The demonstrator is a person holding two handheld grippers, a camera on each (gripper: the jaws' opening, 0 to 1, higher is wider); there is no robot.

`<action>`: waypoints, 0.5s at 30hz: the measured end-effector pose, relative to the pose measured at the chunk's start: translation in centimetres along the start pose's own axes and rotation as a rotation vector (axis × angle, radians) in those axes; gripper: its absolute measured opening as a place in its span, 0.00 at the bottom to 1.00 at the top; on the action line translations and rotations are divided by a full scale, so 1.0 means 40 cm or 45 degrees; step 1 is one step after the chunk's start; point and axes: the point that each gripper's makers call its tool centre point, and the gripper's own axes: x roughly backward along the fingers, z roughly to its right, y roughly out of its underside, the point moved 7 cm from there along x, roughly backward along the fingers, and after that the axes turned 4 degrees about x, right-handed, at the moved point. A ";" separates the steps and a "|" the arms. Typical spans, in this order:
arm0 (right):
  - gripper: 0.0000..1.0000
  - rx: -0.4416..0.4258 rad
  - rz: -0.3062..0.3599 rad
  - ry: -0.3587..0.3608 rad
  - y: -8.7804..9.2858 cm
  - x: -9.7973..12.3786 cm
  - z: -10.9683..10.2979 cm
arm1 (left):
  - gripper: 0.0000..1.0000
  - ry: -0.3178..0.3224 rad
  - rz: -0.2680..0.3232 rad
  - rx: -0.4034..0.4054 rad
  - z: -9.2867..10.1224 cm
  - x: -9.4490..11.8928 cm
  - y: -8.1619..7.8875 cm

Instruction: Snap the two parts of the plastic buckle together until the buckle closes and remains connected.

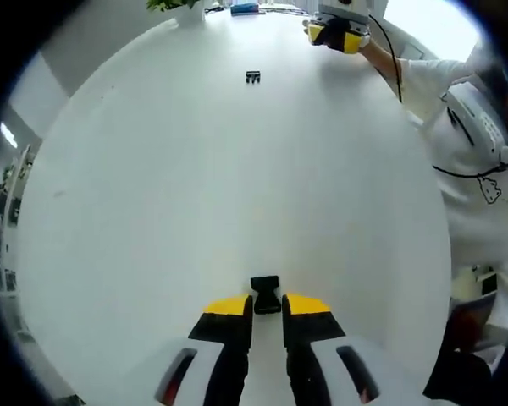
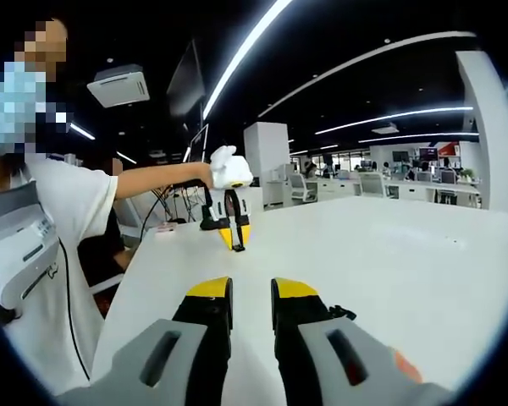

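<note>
A black buckle part point(image 1: 265, 295) sits between the yellow tips of my left gripper point(image 1: 267, 303), which is shut on it just above the white table point(image 1: 195, 194). The second black buckle part point(image 1: 253, 78), the pronged one, lies alone far across the table. My right gripper point(image 1: 339, 35) hovers at the table's far edge, to the right of that part. In the right gripper view, my right gripper point(image 2: 251, 289) is slightly open with nothing between its jaws. In that view my left gripper point(image 2: 234, 239) points down at the tabletop, held by a gloved hand point(image 2: 229, 167).
The person point(image 1: 483, 169) in a white shirt stands at the table's right side in the left gripper view. A plant point(image 1: 182, 5) and a blue item point(image 1: 245, 9) sit at the far edge. Office desks and chairs point(image 2: 364, 184) lie beyond the table.
</note>
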 end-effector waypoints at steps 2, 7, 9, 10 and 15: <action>0.17 -0.010 0.004 -0.001 0.003 -0.002 0.001 | 0.12 0.004 0.006 0.011 -0.002 -0.001 -0.002; 0.17 -0.025 0.016 -0.005 0.004 -0.005 0.004 | 0.11 0.012 0.010 0.004 -0.003 -0.001 -0.005; 0.17 -0.023 0.021 -0.003 0.002 -0.004 0.005 | 0.11 0.010 0.020 -0.008 -0.004 0.000 -0.013; 0.17 -0.022 0.023 -0.001 0.002 -0.003 0.006 | 0.11 0.011 0.025 -0.015 -0.005 0.003 -0.020; 0.16 -0.040 0.042 0.012 0.008 0.007 0.012 | 0.05 0.008 0.055 -0.081 -0.007 0.007 -0.055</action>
